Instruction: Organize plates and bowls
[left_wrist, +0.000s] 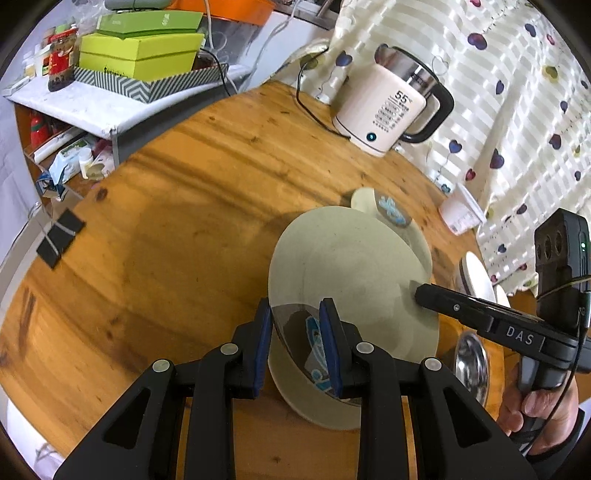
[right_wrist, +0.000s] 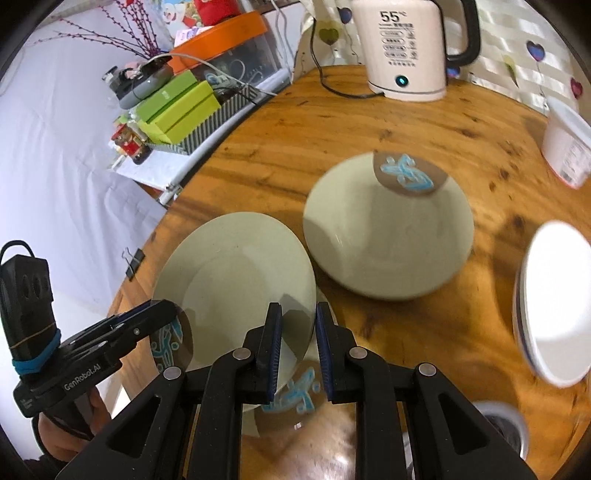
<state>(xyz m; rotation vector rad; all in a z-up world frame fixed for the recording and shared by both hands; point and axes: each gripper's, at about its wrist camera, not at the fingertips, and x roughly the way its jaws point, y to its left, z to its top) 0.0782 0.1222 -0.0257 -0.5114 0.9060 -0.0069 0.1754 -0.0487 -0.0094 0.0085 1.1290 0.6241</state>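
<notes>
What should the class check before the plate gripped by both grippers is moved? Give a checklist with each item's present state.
1. Left gripper jaws straddle the cream plate rim: ok.
2. Right gripper jaws straddle another part of that rim: ok.
3. Plate lifted clear of the table: cannot tell.
4. Gap to the second cream dish behind: cannot tell.
5. White plate stack stands apart, to the right: ok.

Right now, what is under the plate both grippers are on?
Under the tilted pale plate a second pale dish with a blue pattern peeks out beside the right gripper. The left gripper straddles the plate's rim. The rest of that dish is covered.
</notes>
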